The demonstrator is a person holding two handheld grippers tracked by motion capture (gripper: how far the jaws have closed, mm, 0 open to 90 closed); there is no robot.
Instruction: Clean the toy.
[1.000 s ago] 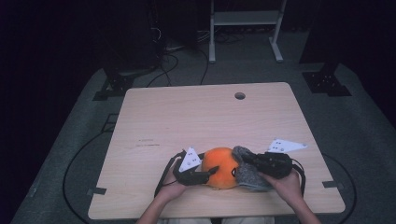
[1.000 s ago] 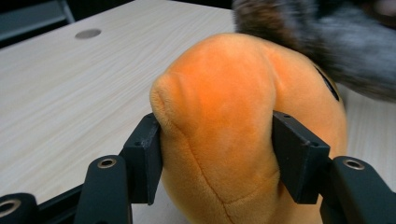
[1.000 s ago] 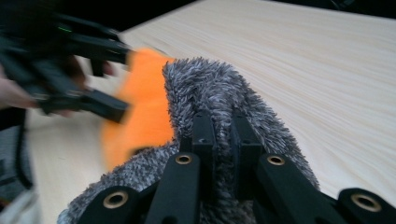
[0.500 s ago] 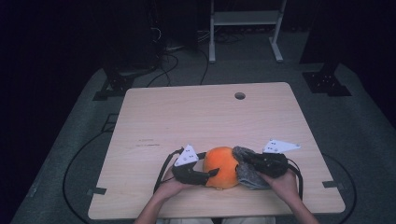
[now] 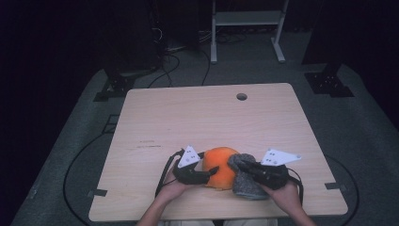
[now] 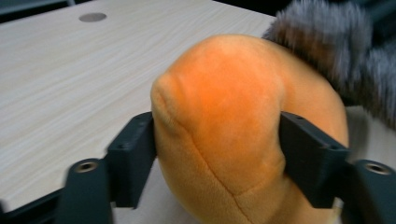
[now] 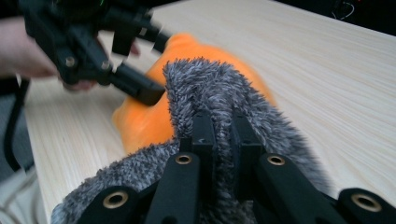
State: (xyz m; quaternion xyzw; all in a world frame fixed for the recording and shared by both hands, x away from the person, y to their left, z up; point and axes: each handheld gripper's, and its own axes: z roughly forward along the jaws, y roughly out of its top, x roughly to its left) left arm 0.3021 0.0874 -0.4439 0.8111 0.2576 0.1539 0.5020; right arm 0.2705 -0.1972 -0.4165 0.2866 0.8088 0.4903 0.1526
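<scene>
An orange plush toy [image 5: 220, 167] lies near the table's front edge, with a grey furry piece [image 5: 244, 184] against its right side. My left gripper [image 5: 211, 175] comes at it from the left. Its jaws have just been opening and still press on both sides of the orange plush [image 6: 219, 107], which bulges between them. My right gripper [image 5: 242, 165] is shut on a fold of the grey fur [image 7: 210, 88], which stands up between its fingertips [image 7: 223, 126]. The left gripper [image 7: 126, 70] shows beyond the fur in the right gripper view.
The light wooden table [image 5: 188, 117] has a round cable hole [image 5: 242, 96] at the back. A black cable [image 5: 162, 176] loops beside my left hand. Beyond the table stand a white frame [image 5: 247, 28] and dark stands, with cables on the floor.
The left gripper's jaws have spread wider around the orange plush. My right gripper has drifted slightly toward the near edge with the grey fur in it.
</scene>
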